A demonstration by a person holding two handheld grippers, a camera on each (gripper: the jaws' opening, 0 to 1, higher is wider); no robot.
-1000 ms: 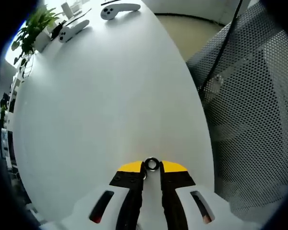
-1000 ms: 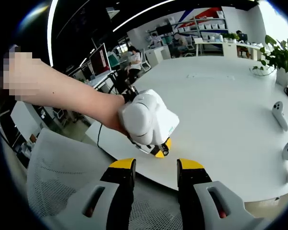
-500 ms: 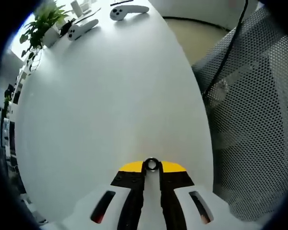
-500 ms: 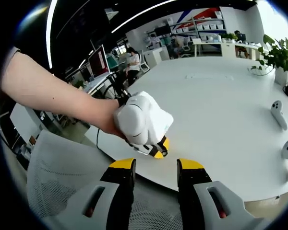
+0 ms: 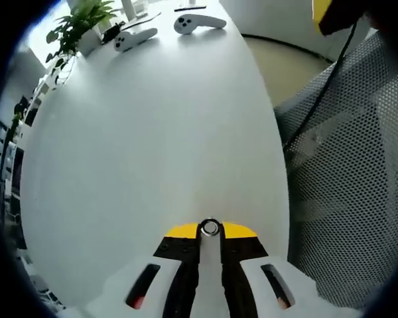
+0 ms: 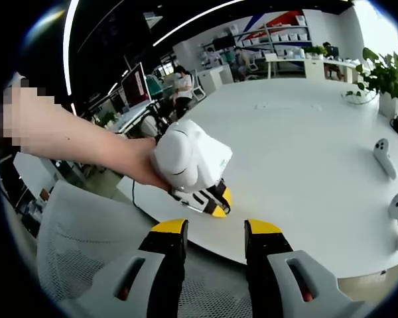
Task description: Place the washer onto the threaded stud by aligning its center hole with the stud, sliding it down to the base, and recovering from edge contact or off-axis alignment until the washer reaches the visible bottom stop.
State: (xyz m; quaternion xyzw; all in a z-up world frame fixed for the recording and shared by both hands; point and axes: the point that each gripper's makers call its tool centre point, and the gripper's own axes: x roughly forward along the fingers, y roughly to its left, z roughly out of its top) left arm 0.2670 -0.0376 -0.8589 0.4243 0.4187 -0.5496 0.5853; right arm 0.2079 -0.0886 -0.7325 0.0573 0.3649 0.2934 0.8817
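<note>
Presently, in the left gripper view, your left gripper has its two yellow-tipped jaws drawn close together, pinching a small metal washer between the tips; the washer stands on edge with its centre hole facing the camera, held over the near part of the white table; the jaws touch it on both sides; at the far end of the table lie two white controllers, side by side, and a potted plant stands just beside them; a grey mesh chair sits off the table's right edge, with a black cable running across it. In the right gripper view, your right gripper has its jaws spread well apart, and they hold nothing; it is stationed off the near edge of the table, above the mesh chair; between and beyond its jaws your left gripper appears from behind, your hand wrapped round its white body, its yellow tips close to the table edge; whether those tips touch the surface cannot be told; the washer is too small to make out there; two controllers lie at the right side of the table, well apart from both grippers.
</note>
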